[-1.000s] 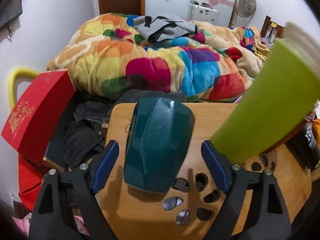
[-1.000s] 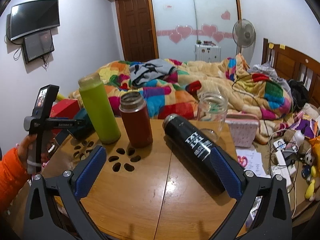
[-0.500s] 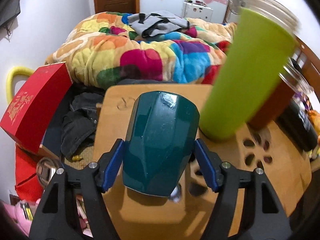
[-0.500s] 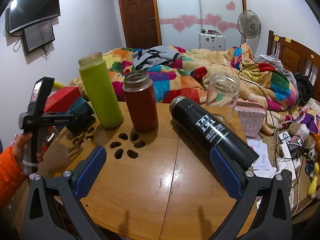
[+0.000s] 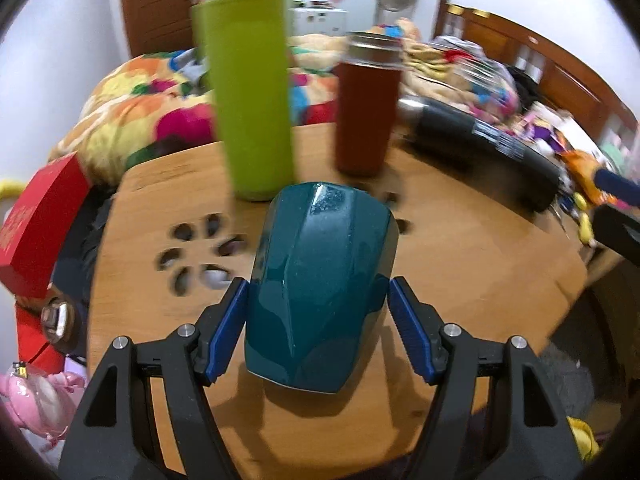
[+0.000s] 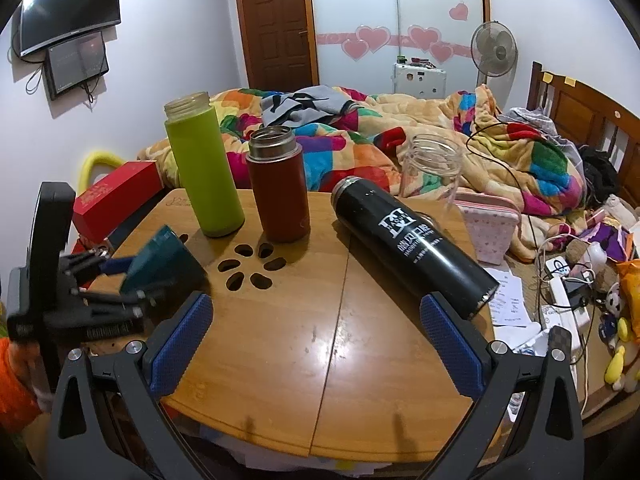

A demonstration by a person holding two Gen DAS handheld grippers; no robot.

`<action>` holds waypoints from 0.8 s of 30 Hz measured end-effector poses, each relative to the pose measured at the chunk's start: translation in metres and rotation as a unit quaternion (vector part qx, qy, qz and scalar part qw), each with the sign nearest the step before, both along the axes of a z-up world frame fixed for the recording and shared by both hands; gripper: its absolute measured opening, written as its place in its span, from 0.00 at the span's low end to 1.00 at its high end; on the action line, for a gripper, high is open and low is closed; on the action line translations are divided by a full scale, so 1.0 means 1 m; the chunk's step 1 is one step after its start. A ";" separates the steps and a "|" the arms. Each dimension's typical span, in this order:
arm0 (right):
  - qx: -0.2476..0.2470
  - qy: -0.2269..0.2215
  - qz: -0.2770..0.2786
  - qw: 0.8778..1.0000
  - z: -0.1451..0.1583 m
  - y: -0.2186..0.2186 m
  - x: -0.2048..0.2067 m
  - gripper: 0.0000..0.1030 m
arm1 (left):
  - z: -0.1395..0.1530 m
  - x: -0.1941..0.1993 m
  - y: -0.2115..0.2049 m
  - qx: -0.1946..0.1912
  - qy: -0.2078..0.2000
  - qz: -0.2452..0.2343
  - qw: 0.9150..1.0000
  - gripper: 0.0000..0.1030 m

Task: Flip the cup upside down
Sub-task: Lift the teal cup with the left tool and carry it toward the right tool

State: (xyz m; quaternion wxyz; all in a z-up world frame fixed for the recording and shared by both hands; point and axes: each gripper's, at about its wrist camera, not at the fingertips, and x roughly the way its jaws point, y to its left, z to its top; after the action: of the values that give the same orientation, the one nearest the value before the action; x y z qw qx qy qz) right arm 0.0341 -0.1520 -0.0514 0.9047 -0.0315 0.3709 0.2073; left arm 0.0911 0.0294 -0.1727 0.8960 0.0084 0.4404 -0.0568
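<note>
- Left wrist view: the left tongs (image 5: 318, 326) clamp the dark teal cup (image 5: 320, 284) between 2 blue pads (image 5: 226, 328), above the wooden surface (image 5: 460, 264). A green bottle (image 5: 250, 92) and a red flask (image 5: 366, 104) stand beyond.
- Right wrist view: the right tongs (image 6: 316, 338) gape wide, holding nothing, over the surface; the cup is tilted at far left, and a black flask (image 6: 412, 246) lies on its side.

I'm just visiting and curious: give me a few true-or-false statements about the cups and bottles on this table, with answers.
1. The left tool grips the teal cup. True.
2. The black bottle stands upright. False: it lies on its side.
3. The green bottle has no lid on. True.
4. The right tool holds the red flask. False: it is open and holds nothing.
5. The clear jar lies tipped over. False: it stands upright.
</note>
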 end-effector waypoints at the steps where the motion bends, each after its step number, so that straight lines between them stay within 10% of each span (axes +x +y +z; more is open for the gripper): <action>1: -0.001 0.000 -0.001 1.000 0.000 -0.001 -0.001 1.00 | 0.000 -0.002 -0.010 0.006 -0.004 -0.008 1.000 0.68; 14: -0.004 0.002 -0.018 1.000 -0.001 -0.023 -0.005 1.00 | -0.001 -0.007 -0.073 0.019 0.024 -0.010 0.999 0.71; 24: 0.010 0.014 -0.012 1.000 -0.008 -0.020 -0.003 1.00 | 0.029 -0.052 -0.047 -0.042 0.030 -0.016 0.999 0.73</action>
State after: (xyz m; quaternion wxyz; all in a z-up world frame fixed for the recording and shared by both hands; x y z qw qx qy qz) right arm 0.0313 -0.1724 -0.0594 0.9019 -0.0146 0.3821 0.2008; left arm 0.0387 -0.0177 -0.1436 0.8809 -0.0234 0.4642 -0.0900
